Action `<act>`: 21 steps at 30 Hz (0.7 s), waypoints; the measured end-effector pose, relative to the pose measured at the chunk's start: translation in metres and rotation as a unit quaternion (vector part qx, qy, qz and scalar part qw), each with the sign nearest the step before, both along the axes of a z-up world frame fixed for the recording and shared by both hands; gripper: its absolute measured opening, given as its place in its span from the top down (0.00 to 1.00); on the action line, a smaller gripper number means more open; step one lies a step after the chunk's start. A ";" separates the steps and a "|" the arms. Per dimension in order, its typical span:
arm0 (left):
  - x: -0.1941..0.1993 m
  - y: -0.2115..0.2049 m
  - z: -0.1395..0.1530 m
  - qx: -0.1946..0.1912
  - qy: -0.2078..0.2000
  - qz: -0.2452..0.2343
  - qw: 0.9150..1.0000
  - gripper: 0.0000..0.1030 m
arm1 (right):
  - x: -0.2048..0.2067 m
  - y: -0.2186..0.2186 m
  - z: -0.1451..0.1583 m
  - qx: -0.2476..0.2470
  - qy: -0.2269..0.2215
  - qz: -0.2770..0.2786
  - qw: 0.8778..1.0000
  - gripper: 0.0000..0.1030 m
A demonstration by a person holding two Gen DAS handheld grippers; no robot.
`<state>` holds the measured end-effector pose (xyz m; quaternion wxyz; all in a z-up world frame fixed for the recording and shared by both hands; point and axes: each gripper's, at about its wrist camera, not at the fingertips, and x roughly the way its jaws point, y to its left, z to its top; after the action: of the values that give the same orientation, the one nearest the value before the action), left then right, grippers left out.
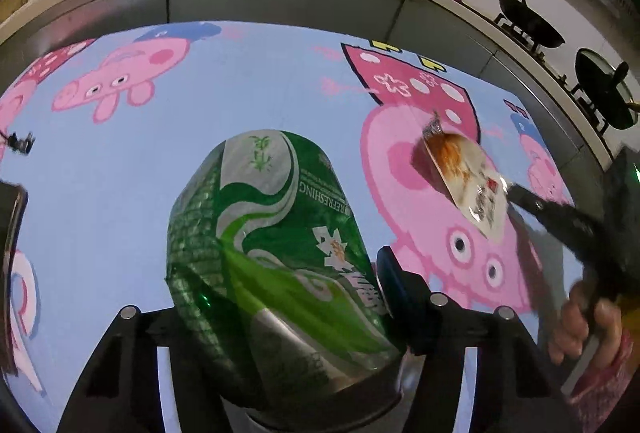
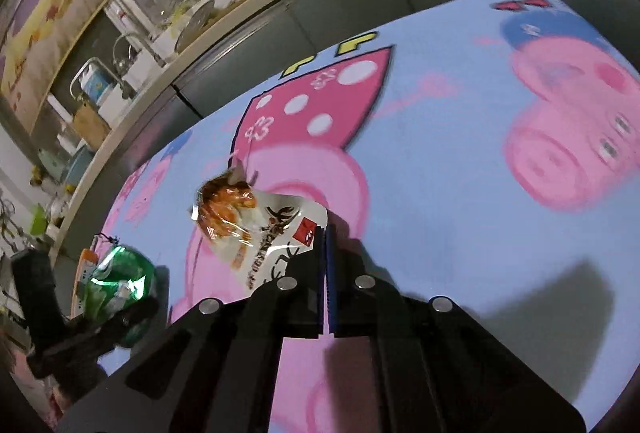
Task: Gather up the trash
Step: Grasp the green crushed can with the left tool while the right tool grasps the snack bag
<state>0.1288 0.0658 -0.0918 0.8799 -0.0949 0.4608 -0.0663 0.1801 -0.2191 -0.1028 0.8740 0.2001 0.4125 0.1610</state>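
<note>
Left tongs (image 1: 280,313) clamp a green can (image 1: 276,253); right tongs (image 2: 326,233), at three o'clock, pinch a snack wrapper (image 2: 256,229) above the bench (image 2: 460,193).

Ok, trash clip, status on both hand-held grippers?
Left hand-held gripper shut on green can. Right hand-held gripper shut on snack wrapper edge. Nothing in the way.

Right claw (image 2: 325,233) shut, left claw (image 1: 280,273) seemingly clamped.
</note>
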 end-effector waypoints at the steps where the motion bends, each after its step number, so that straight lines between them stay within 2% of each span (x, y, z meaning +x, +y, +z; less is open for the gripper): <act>1: -0.004 -0.001 0.000 -0.003 0.002 -0.003 1.000 0.40 | -0.012 -0.005 0.001 0.004 -0.001 -0.007 1.000 0.99; 7: -0.031 -0.018 0.008 -0.004 -0.006 -0.027 1.000 0.41 | -0.098 -0.047 0.003 0.020 -0.008 -0.061 0.998 0.99; 11: -0.046 -0.040 0.012 -0.004 -0.011 -0.062 0.998 0.42 | -0.160 -0.067 -0.012 0.048 0.009 -0.084 0.995 0.99; 13: -0.050 -0.052 0.010 -0.002 -0.008 -0.079 0.997 0.42 | -0.180 -0.075 -0.020 0.073 0.021 -0.080 0.994 0.95; 14: -0.053 -0.060 0.009 0.000 -0.004 -0.089 0.996 0.42 | -0.189 -0.079 -0.026 0.093 0.028 -0.078 0.992 0.87; 15: -0.055 -0.068 0.007 -0.001 0.000 -0.100 0.995 0.42 | -0.197 -0.083 -0.033 0.111 0.036 -0.081 0.990 0.70; 16: -0.056 -0.072 0.005 -0.002 0.004 -0.106 0.994 0.42 | -0.204 -0.087 -0.037 0.134 0.030 -0.082 0.987 0.65; 17: -0.058 -0.081 0.004 -0.002 0.008 -0.117 0.993 0.42 | -0.207 -0.090 -0.038 0.144 0.025 -0.083 0.986 0.61; 21: -0.063 -0.105 0.002 0.007 0.013 -0.148 0.989 0.43 | -0.202 -0.085 -0.033 0.122 0.015 -0.072 0.990 0.58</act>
<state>0.0662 -0.0394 -0.0901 0.8550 -0.0203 0.4816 -0.1915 -0.0220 -0.3045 -0.1356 0.8460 0.3370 0.3872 0.1441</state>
